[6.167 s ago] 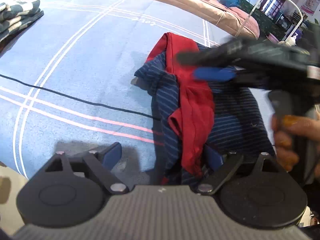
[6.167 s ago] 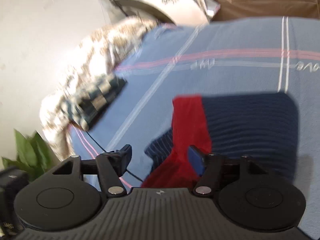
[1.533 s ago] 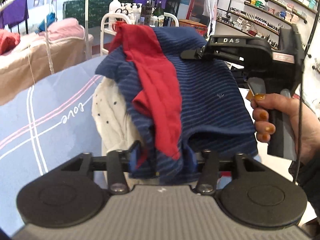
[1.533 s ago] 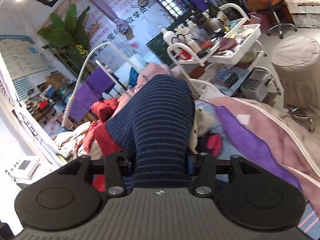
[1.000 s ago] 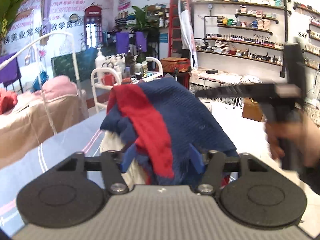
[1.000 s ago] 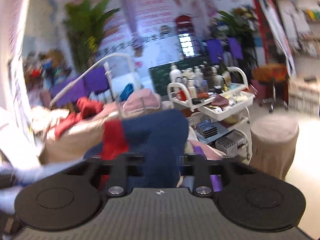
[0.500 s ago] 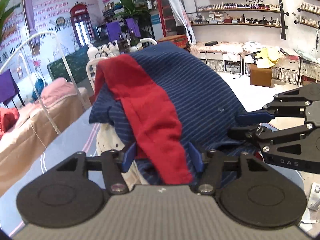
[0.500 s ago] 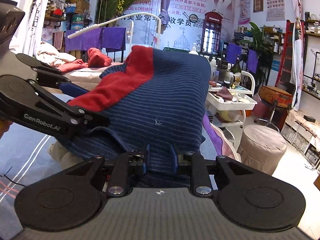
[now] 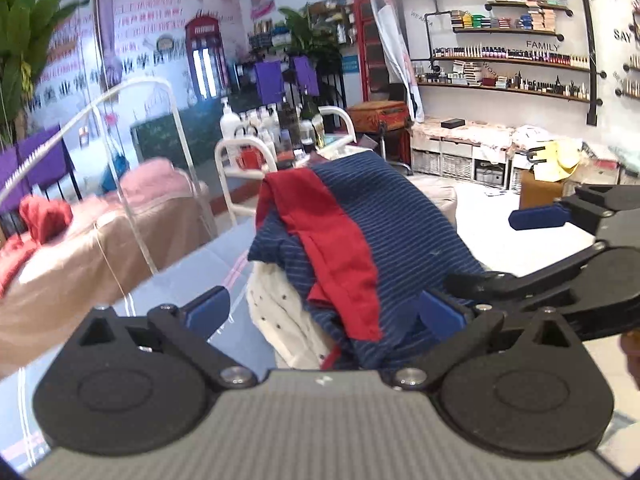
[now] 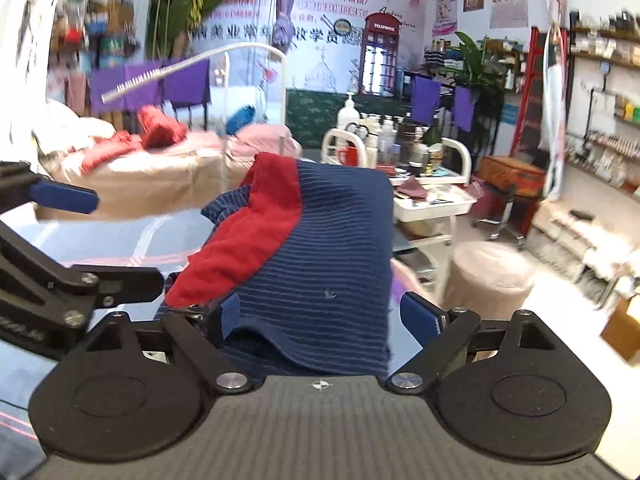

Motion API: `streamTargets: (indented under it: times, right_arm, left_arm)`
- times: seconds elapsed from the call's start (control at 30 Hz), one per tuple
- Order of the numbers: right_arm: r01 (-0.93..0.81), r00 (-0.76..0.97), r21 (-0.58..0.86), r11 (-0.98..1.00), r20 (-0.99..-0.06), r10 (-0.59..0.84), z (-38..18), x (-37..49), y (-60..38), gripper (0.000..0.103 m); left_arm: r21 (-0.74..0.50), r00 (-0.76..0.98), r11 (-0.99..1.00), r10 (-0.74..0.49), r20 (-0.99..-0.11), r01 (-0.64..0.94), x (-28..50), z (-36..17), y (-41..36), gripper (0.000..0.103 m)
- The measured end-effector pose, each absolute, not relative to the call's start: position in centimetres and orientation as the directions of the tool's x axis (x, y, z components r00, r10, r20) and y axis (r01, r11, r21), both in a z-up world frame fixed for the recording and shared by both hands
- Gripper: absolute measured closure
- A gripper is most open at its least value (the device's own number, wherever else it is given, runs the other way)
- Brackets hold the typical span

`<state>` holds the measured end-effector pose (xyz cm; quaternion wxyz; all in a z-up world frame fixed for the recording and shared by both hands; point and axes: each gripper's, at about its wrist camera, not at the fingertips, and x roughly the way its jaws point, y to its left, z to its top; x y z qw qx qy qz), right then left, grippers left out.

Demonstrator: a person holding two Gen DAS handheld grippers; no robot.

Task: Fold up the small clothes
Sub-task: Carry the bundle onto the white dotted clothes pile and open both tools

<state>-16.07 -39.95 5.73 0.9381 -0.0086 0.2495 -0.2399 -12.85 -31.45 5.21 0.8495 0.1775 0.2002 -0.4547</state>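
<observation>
Nearest the lens in the left wrist view, the left gripper (image 9: 322, 312) is seen with its jaws spread wide, the blue pads standing clear on either side of the cloth and nothing pinched between them. The right gripper (image 10: 316, 316) is likewise spread apart in its own view; the hem of the garment lies between its pads, but no grip is being applied.

Just beyond the fingers, the folded navy striped garment (image 9: 384, 240) with its red panel (image 9: 332, 248) is found resting on top of a white dotted garment (image 9: 280, 320), which seems to be an item folded beforehand, though only a small part of it shows. Both lie at the near edge of the blue bedsheet (image 9: 192, 264). The bundle appears compact and roughly rectangular, with the red panel laid diagonally across the left half.

It is judged that the fold of this piece is complete and that it has been set down on a stack of at least 2 items. What is left cannot be counted from these views; no loose unfolded clothes are visible close by.

Farther off, a white trolley (image 10: 400, 148) loaded with bottles is seen behind the garment, then a treatment bed with pink and red cloths (image 10: 160, 148), and wall shelves (image 9: 512, 36) at the back.
</observation>
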Motion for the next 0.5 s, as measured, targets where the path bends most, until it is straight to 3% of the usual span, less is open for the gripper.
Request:
streamTargets:
  times: [0.17, 0.37, 0.5]
  right_arm:
    - [0.452, 0.733, -0.12, 0.884, -0.515, -0.445, 7.7, -16.1, -39.8, 0.0]
    - [0.502, 0.67, -0.193, 0.843, -0.53, -0.52, 7.2, -16.2, -39.5, 0.0]
    - [0.509, 0.676, -0.156, 0.847, -0.537, -0.505, 6.9, -17.0, -39.5, 0.0]
  left_arm:
    - [0.047, 0.497, 0.579, -0.652, -0.572, 0.814, -12.2, 7.6, -30.4, 0.0]
    - [0.19, 0.644, 0.656, -0.568, -0.513, 0.73, -13.1, 9.2, -28.4, 0.0]
    - [0.171, 0.624, 0.649, -0.572, -0.532, 0.741, -13.2, 9.4, -28.1, 0.0]
